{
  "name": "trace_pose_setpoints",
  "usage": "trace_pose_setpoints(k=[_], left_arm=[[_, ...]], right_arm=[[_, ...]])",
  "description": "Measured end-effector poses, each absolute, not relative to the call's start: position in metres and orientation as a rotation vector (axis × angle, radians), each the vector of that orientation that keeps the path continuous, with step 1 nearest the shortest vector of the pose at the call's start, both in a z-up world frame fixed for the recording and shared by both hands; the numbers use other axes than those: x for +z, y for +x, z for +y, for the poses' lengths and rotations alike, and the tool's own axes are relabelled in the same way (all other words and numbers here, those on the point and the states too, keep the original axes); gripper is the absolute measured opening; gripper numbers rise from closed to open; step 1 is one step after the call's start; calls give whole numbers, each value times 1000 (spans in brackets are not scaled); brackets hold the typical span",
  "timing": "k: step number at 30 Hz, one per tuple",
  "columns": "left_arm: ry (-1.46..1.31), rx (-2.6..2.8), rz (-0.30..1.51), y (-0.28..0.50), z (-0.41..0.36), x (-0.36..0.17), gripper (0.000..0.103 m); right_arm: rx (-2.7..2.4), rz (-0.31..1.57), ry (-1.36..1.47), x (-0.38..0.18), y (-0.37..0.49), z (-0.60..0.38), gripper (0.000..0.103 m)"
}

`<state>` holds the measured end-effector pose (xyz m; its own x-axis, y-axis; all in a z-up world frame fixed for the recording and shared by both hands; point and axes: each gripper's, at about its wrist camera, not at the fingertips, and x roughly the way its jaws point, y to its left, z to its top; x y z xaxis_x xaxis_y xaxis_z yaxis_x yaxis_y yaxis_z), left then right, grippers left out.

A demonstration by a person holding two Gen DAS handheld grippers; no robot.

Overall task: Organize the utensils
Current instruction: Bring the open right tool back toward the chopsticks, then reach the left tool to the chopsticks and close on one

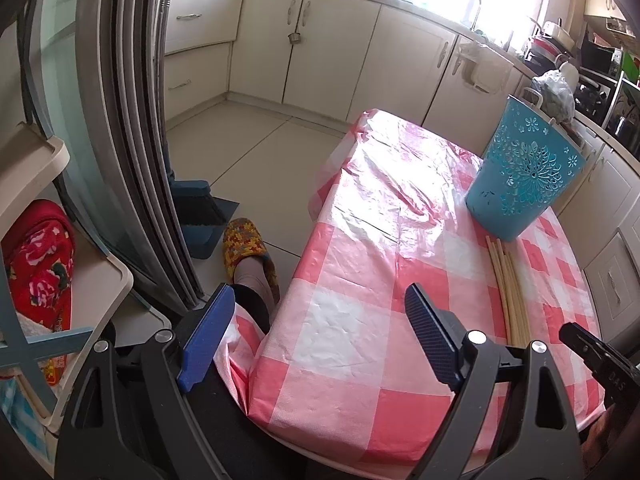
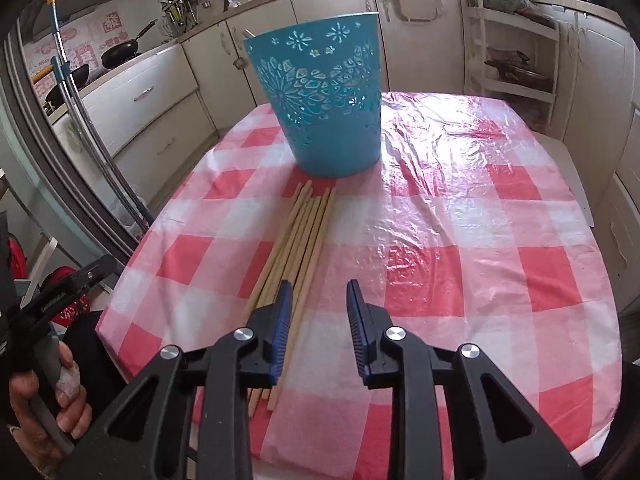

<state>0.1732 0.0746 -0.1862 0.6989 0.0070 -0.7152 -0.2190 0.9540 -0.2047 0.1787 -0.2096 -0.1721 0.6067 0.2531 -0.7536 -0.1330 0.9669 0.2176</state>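
Observation:
Several wooden chopsticks (image 2: 301, 240) lie side by side on the pink-and-white checked tablecloth (image 2: 460, 240), pointing at a blue cut-out plastic basket (image 2: 320, 100) that stands upright behind them. My right gripper (image 2: 318, 300) is open and empty, low over the near ends of the chopsticks, its left finger above them. In the left wrist view the chopsticks (image 1: 508, 288) and basket (image 1: 524, 176) sit at the right. My left gripper (image 1: 320, 308) is wide open and empty over the table's left edge, apart from the chopsticks.
A person's leg and knitted slipper (image 1: 248, 248) are beside the table's left edge. A sliding glass door frame (image 1: 132, 140) and a shelf with red cloth (image 1: 40, 264) stand left. Kitchen cabinets (image 2: 160, 100) ring the room; a white rack (image 2: 516, 56) stands behind the table.

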Motion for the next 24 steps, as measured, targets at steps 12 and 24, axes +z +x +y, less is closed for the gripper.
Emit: trace_pose_setpoints(k=[12, 24], left_arm=[[-291, 115, 800, 176, 74, -188, 83], [-172, 102, 787, 175, 50, -178, 83]], right_arm=[[193, 941, 100, -193, 227, -193, 16], [207, 948, 15, -194, 226, -204, 7]])
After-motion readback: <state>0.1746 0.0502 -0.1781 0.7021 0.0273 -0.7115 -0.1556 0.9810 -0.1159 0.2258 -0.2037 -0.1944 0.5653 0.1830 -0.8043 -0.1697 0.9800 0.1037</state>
